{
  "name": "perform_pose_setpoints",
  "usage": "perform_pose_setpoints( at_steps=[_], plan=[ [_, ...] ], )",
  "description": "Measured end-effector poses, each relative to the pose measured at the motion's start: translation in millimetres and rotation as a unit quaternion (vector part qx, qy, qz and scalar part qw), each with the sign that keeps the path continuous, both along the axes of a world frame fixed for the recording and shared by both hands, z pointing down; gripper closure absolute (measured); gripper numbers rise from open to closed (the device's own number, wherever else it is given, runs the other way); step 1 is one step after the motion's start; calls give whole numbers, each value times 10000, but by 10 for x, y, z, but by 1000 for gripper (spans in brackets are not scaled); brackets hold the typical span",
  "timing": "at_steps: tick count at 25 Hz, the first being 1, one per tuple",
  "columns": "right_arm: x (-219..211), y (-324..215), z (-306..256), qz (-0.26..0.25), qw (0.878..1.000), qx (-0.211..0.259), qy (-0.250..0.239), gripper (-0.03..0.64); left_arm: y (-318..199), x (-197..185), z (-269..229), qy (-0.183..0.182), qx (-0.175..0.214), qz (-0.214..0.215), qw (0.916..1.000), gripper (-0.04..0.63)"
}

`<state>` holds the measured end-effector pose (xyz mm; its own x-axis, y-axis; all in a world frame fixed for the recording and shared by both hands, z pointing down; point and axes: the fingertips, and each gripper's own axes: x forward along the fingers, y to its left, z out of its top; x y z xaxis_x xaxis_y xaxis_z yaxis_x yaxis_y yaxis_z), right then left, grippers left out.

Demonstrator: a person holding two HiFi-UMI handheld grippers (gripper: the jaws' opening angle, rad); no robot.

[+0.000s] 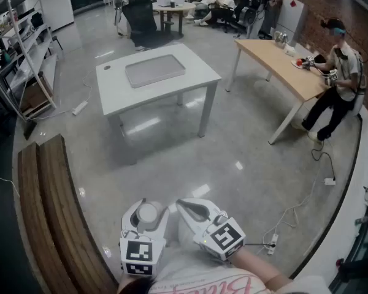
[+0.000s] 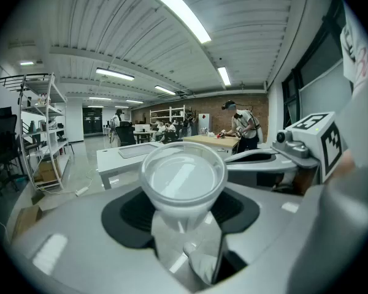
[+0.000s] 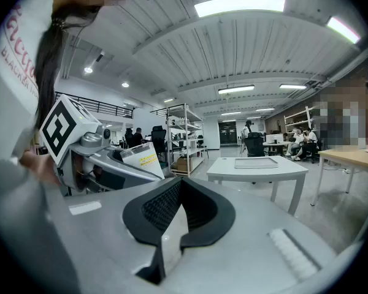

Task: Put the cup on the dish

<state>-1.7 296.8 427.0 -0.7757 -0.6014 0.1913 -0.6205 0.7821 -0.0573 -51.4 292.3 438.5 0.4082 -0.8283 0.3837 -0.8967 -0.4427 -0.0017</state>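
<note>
**Carry the cup steadily to the far dish**

Head view: the left hand-held gripper (image 1: 146, 206) holds the clear cup (image 1: 149, 215) close to the person. It is well apart from the grey dish (image 1: 154, 70) on the white tabletop (image 1: 116, 84).

Left gripper view: the pads clamp the cup's sides, wide end up. It is best carried level.

Right gripper view: the right hand-held gripper (image 3: 175, 188) is closed and empty. It is best kept aside.

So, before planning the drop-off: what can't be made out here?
Cup base: left gripper view, hidden between the pads.
Grey tray: head view, too far to tell if it's the dish.
Items on wooden table: head view, too small to name.
</note>
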Motion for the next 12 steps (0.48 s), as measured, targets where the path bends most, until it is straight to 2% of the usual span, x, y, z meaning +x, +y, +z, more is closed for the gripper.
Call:
perform_pose_setpoints(
  at_steps=[7,12],
  plan=[
    [91,-163,26,136,9999,-58,-15,618,-137,70,17,-70,-53,139,9999,345],
    [81,-259,96,108,9998,-135,-54,618,-286,87,101,-25,-228,139,9996,345]
  ],
)
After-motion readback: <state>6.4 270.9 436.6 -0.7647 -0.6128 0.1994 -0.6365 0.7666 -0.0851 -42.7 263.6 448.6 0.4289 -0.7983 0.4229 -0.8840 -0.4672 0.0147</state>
